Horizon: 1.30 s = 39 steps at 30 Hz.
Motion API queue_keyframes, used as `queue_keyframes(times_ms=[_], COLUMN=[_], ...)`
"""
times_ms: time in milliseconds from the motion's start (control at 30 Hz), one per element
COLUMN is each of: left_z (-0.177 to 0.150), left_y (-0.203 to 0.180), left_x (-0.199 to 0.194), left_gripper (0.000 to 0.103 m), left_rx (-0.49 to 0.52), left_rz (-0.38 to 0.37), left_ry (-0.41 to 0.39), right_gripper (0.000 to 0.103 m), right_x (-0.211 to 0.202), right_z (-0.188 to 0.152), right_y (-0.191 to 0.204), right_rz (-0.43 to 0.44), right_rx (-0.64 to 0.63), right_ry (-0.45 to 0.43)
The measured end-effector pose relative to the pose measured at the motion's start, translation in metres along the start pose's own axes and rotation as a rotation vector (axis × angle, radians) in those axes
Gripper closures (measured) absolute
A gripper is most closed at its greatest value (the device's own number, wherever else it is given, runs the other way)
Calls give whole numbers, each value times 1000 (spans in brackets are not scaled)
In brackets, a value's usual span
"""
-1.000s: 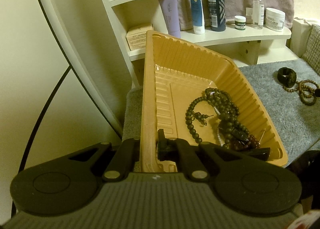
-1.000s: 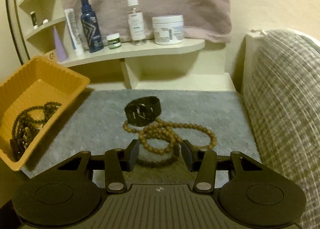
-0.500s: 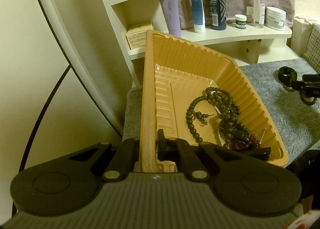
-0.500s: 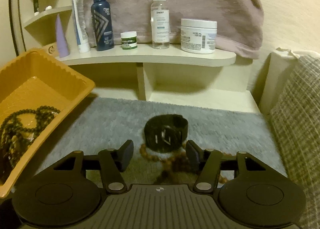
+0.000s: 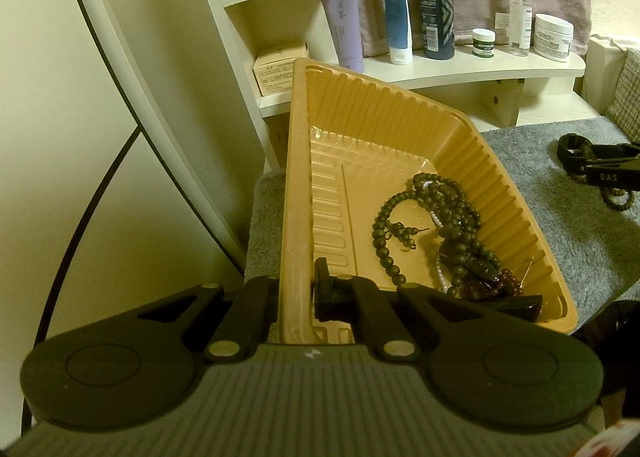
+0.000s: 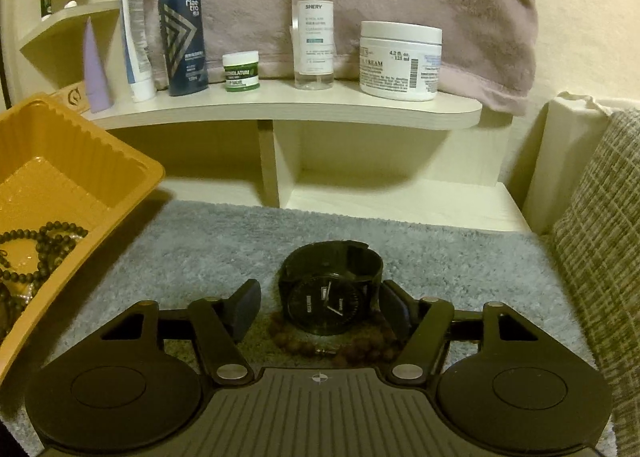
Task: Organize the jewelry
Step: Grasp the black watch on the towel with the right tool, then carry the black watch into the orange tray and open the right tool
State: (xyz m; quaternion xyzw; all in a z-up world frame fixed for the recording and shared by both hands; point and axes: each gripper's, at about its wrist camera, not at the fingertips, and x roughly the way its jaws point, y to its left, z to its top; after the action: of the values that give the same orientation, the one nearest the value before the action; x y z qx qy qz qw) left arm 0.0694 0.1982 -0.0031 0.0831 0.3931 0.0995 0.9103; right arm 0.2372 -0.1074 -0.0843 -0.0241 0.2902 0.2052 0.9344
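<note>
The left gripper [image 5: 296, 289] is clamped on the near-left wall of the orange tray [image 5: 516, 217], tilted, with dark beads [image 5: 436, 213] inside. The right gripper [image 6: 320, 307] is spread wide around the black watch [image 6: 330, 289], which lies on the grey mat [image 6: 208, 241] atop a brown bead strand [image 6: 296, 343]. The watch sits between the fingers, nearer the right one, its face towards the camera; the tray lies to its left.

Right claw [image 6: 320, 307] (spread) straddles watch [image 6: 329, 289].
</note>
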Motion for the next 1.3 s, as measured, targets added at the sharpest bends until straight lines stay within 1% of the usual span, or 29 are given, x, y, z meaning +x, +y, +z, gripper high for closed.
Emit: queue_keyframes(times_ms=[33,133,500,667,767,867,1000,1133,1200,1300], left_z=[0,0,0,1,1,1,2,3,3,3], left_y=[0,0,1,0,0,0,0,0,-1,-1], left_x=[0,0,0,-1,-1,-1,-2,-2,-3,-3], left_gripper=[101,101,100,100,100,100,100,100,100,100], left_rx=[1,1,1,4,4,4,6,5,4,5], left_rz=[0,0,-1,0,0,1,0,0,0,-1], left_ry=[0,0,0,0,0,1,1,1,0,0], right_gripper=[50,54,55,55,55,55,55,55,55,55], right_x=[0,-1,-14,-22,-29,-39,-51,-56,-57,-54], right_z=[0,-1,-4,2,10,20,34,40,38,34], right_y=[0,-2,-1,0,5,15,40,75,93,112], right_rz=[-8,-11,-29,-28,-6,64,221,363,417,461], right_rx=[1,2,-36,-44,-51,-53,-82,-143,-184,-232], right_ry=[-3,-4,-32,-58,-79,-94,-105,-83,-65,-44])
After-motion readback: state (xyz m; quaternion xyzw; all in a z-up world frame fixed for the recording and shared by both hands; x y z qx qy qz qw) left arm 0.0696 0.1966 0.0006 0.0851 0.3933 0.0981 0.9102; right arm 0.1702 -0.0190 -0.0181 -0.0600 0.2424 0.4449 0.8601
